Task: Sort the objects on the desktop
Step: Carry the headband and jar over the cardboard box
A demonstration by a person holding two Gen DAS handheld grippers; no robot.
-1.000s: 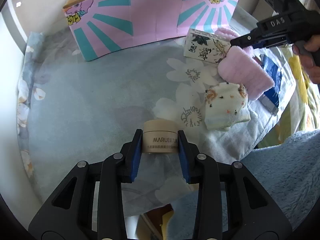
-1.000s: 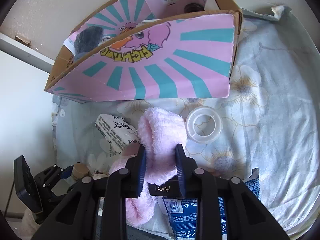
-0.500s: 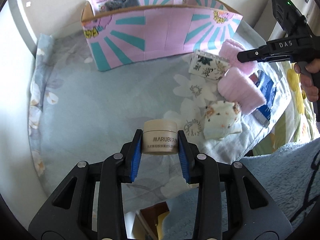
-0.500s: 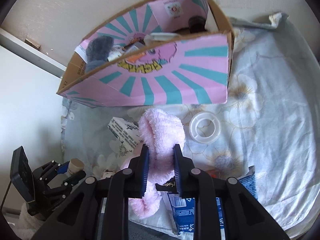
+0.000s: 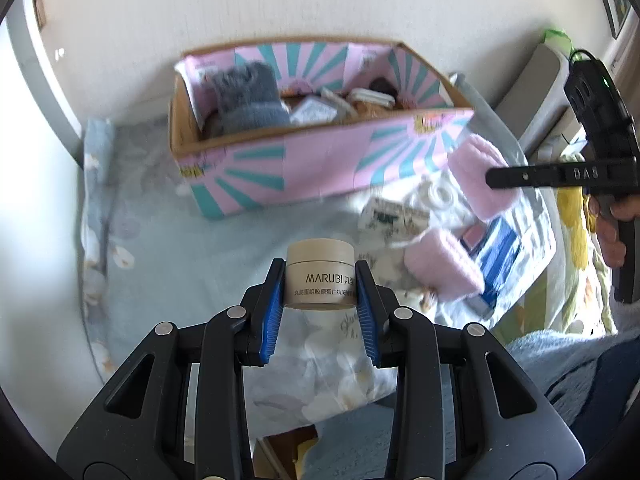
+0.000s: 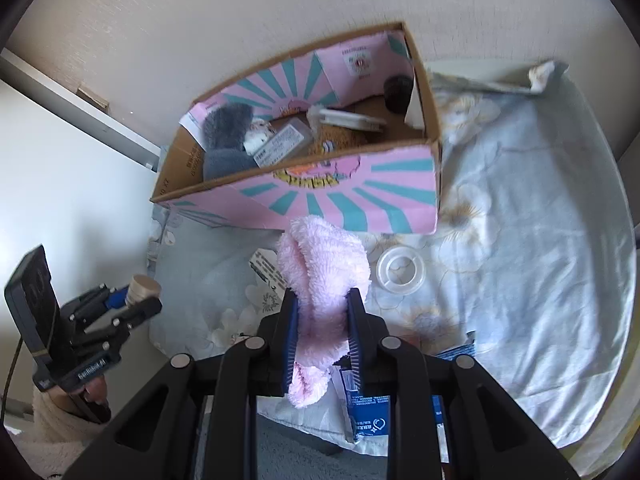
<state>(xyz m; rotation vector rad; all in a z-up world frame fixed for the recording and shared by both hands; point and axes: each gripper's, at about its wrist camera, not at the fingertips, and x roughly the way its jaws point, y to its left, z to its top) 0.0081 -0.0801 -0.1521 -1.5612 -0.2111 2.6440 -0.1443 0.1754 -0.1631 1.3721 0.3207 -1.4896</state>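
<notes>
Left gripper (image 5: 320, 280) squeezes the little tan cream jar (image 5: 321, 272) between its blue pads, up off the flowery cloth (image 5: 168, 264). Right gripper (image 6: 323, 312) pinches the fluffy pink sock (image 6: 322, 276), just in front of the pink box (image 6: 360, 196).

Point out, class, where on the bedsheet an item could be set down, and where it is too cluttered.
Free: the sheet right of the pink box and clear tape ring; also the stretch left of the box front, toward the wall. Crowded: the patch around the printed carton, pink fluffy piece and blue packet.
</notes>
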